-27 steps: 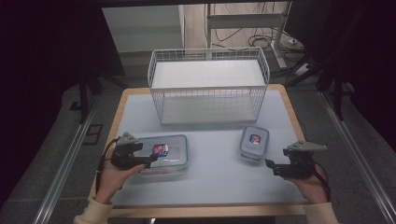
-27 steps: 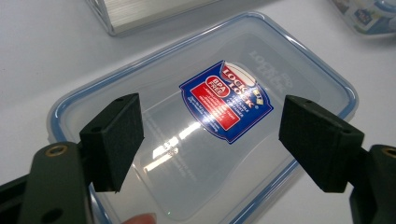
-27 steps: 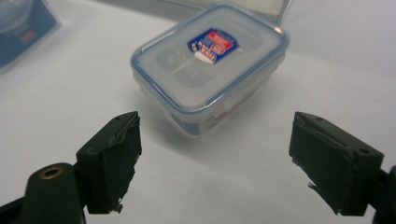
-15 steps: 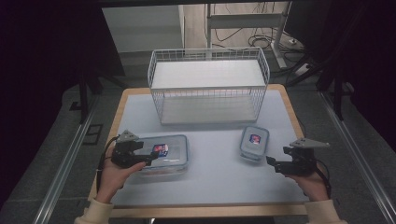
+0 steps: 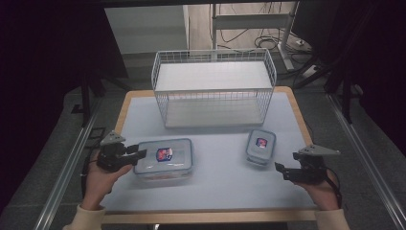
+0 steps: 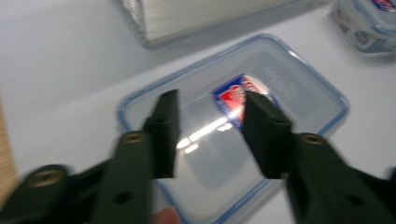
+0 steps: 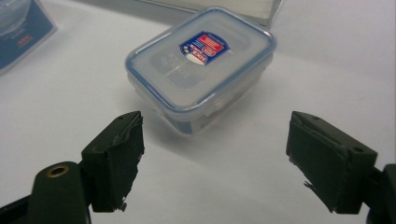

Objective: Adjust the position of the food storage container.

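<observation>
The worktop (image 5: 215, 191), a pale sheet on a wooden table, is carrying everything here. The white wire basket (image 5: 214, 88) is standing at the middle of its far edge, open at the top, with its long side running along that edge.

The large clear container (image 5: 164, 158), with a blue-rimmed lid and a red and blue label, is lying flat in the near left part of the worktop, closer to the near edge than to the basket. The small clear container (image 5: 261, 146) of the same kind is sitting in the near right part, well apart from the large one and nearer the right edge.

The left gripper (image 5: 135, 156) is reaching in from the left edge at the large container's left end. In the left gripper view its jaws are standing part-way apart over the lid (the picture is blurred, so whether the pads are pressing on the container cannot be told), and the label is showing between them. A fingertip of the person's hand is peeking in at the bottom of that view.

The right gripper (image 5: 280, 169) is hovering near the near right corner, pointing toward the small container and just short of it. In the right gripper view its jaws are standing wide apart with nothing between them (the small container (image 7: 201, 65) is lying ahead of the gap, untouched).
</observation>
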Tool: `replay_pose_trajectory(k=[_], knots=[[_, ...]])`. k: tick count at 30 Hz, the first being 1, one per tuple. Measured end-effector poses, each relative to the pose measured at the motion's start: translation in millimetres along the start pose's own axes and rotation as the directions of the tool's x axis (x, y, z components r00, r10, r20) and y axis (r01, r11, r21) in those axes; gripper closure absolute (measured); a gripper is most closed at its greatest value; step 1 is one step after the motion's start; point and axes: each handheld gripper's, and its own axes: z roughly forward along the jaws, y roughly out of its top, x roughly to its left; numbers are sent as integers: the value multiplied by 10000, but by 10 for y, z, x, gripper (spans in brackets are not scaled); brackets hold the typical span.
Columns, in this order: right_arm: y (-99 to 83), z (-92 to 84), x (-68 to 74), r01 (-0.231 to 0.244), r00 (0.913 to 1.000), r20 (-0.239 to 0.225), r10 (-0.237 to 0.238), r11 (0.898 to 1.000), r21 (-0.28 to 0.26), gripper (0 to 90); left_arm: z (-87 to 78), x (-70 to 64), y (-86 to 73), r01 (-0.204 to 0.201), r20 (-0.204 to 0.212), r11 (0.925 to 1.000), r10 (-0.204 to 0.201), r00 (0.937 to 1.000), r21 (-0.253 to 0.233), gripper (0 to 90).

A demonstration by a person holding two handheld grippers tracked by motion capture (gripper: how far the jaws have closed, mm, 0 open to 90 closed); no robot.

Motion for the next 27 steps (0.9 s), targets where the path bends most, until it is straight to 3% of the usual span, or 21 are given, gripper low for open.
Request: replay_pose_trajectory(k=[3, 7, 11, 20, 27], knots=[[-26, 0, -9, -34, 9999, 140, 33, 10000, 77, 190, 6, 149, -60, 179, 113, 9989, -184, 9998, 432, 824], [-29, -5, -2, 18, 9999, 167, -19, 10000, 49, 190, 20, 229, -156, 322, -200, 9960, -307, 9993, 829, 896], [-34, -6, 3, 65, 9999, 150, -66, 9999, 100, 190, 50, 295, -259, 626, -491, 9915, -573, 9971, 1139, 900], [-16, -55, -30, -26, 9995, 308, 27, 10000, -52, 191, 248, 364, -405, 1031, -523, 9786, -953, 9941, 1781, 900], [8, -86, -19, 238, 9997, 124, -233, 9989, -406, 187, 334, 463, -458, 1402, -702, 9717, -1290, 9892, 1900, 900]])
